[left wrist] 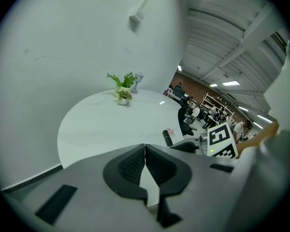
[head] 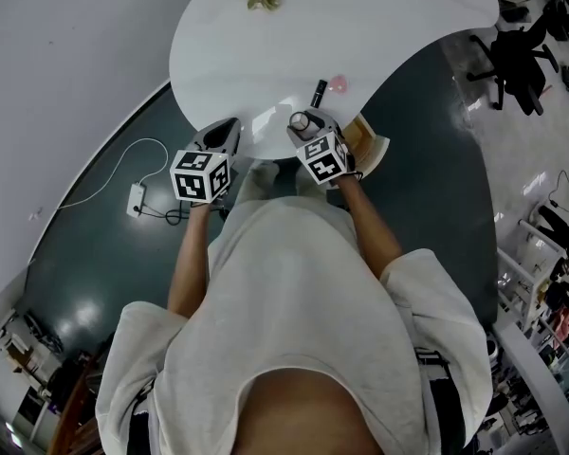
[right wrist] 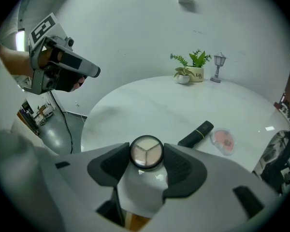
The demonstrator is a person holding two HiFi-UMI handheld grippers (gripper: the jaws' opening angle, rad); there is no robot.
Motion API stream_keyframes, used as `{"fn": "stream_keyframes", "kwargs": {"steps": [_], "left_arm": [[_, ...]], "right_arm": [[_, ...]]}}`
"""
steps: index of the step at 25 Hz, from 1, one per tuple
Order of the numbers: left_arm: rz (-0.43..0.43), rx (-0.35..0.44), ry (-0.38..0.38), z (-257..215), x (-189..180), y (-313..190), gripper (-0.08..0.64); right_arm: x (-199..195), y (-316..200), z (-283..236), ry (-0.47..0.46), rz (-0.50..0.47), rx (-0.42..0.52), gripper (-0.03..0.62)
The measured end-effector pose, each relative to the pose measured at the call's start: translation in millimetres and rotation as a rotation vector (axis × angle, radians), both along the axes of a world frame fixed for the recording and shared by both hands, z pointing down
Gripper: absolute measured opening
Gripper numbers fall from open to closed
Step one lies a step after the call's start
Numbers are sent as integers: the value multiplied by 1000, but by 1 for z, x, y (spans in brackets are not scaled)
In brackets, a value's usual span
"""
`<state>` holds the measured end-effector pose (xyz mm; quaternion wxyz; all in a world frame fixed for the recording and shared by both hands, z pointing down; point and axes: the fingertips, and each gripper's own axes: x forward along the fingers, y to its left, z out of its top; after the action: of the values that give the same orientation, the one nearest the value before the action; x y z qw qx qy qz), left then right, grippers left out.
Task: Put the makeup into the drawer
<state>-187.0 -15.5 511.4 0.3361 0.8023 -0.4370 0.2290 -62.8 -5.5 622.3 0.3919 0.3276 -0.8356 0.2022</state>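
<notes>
Right gripper (right wrist: 146,154) clamps the round compact (right wrist: 146,152) at the counter (right wrist: 150,105) edge; left gripper (left wrist: 145,153) pinched closed, empty.

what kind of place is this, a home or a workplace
Most likely an open-plan office or lab, not a home: desks and shelving under ceiling strip lights in the background, black office chairs, and a white table on a glossy dark floor.

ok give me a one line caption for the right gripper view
Right gripper clamps a round three-shade compact; black tube and pink blush lie on the white table beyond.
</notes>
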Motion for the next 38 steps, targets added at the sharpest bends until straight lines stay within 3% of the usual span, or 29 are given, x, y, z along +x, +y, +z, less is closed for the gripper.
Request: {"fn": "stream_keyframes", "kwargs": {"steps": [7,16,22,24,26,30,33,38], "left_arm": [[81,-5,6,2,25,-3,11],[227,-15,21,8,84,-8,11],[273,-26,18,9,114,-1,11],[273,-33,14,11,117,2,11],[263,-40,9,12,117,4,11],[230,-59,-3,15,111,12,11],[198,-75,-10,21,102,17,11],[146,-100,-20,26,89,28,11]], "right_arm": [[9,3,-21,-51,40,30,219],[93,37,-53,-79,243,62,219],[135,63,-42,-25,204,21,218],[138,68,-32,22,121,3,218],[137,73,-16,101,-21,-4,218],[132,91,22,339,-484,17,218],[129,101,50,465,-805,40,218],[127,114,84,592,-1214,94,218]]}}
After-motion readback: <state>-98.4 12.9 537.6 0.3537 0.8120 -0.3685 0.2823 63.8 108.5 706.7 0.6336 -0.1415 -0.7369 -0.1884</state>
